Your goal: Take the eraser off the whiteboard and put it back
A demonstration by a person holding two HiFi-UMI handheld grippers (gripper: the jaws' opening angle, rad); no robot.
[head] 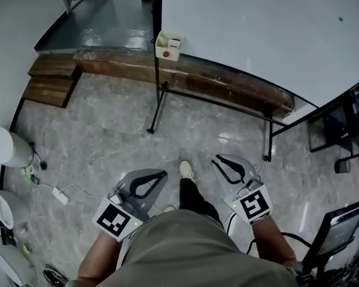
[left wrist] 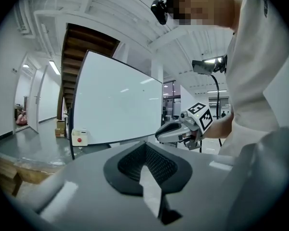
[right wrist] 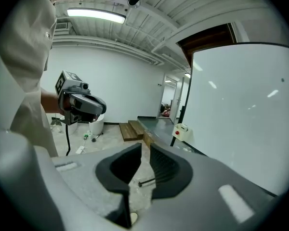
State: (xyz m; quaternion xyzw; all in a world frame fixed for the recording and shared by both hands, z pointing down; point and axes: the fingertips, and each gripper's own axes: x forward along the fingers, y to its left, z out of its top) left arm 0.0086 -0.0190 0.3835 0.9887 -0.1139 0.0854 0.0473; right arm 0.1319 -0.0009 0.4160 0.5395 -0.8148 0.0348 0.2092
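The grey stone floor (head: 102, 130) is filling most of the head view. The whiteboard (head: 263, 34) is standing on a black frame (head: 158, 94) above a long wooden beam (head: 191, 76). The left tool (head: 163, 173) and the right tool (head: 215, 158) are hanging low in front of the person, well apart from the board, one on either side of a shoe (head: 186, 170). The left tool's jaws are sitting together, empty. The right tool's jaws are standing a narrow slit apart, with nothing between them. A small white box (head: 169, 45) with a red dot is hanging at the board's lower left corner (the eraser cannot be told apart from it).
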